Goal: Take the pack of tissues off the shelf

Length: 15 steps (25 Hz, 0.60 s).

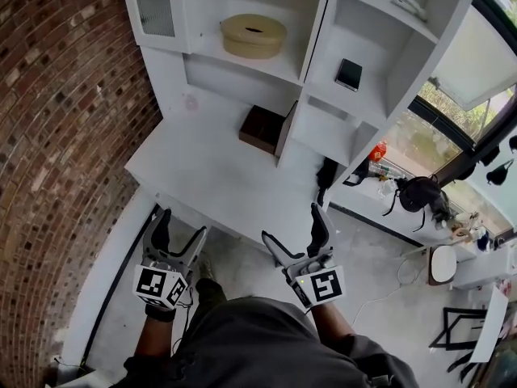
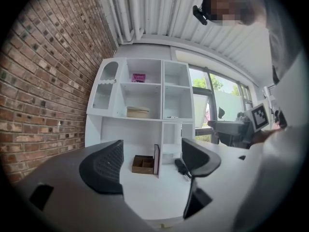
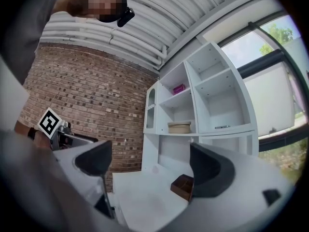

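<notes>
Head view, looking steeply down: a white shelf unit (image 1: 317, 23) with a desk surface (image 1: 202, 176) fills the upper middle of the frame, with a brick wall (image 1: 56, 136) at left. Along the bottom edge a person holds the left gripper (image 1: 179, 229) and the right gripper (image 1: 295, 229) side by side, short of the desk. Both have their jaws spread wide with nothing between them. The likely pack of tissues (image 2: 138, 77), a small pink packet, sits in an upper compartment, upper middle of the left gripper view, above a round tan box (image 1: 253, 35). Nothing is taken yet; as I judge it, the reach, the grasp and the lift-off all remain.
</notes>
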Tool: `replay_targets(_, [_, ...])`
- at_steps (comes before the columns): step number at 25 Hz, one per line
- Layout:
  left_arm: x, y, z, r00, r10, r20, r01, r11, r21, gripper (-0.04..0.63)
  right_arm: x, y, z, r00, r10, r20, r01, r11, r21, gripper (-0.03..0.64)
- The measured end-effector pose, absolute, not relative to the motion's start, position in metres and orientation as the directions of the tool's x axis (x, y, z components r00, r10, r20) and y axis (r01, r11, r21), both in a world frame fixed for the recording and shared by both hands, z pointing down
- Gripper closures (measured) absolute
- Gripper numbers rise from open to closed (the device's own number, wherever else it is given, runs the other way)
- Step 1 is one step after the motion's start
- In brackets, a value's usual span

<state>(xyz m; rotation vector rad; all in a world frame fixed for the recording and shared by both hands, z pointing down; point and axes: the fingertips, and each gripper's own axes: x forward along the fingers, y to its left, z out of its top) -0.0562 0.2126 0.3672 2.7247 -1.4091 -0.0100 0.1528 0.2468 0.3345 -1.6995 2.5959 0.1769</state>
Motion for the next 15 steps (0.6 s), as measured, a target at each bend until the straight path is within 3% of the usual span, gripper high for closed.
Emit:
replay_targets(8, [-0.07,0.093,0.352,0.666,-0.746,0.001,-0.744,-0.664,0.079,0.218,0.131,0.146,0.326,-0.306,-0.952,-0.011,-0.95,0.305,0.061,0.114])
replay_targets(15, [-0.07,-0.02,0.315,0.768,-0.641,-0.02,-0.64,-0.768,0.03,0.221,0.121,0.044,0.29,-0.222,-0.973,-0.059,-0.974,0.219,0.051,0.115])
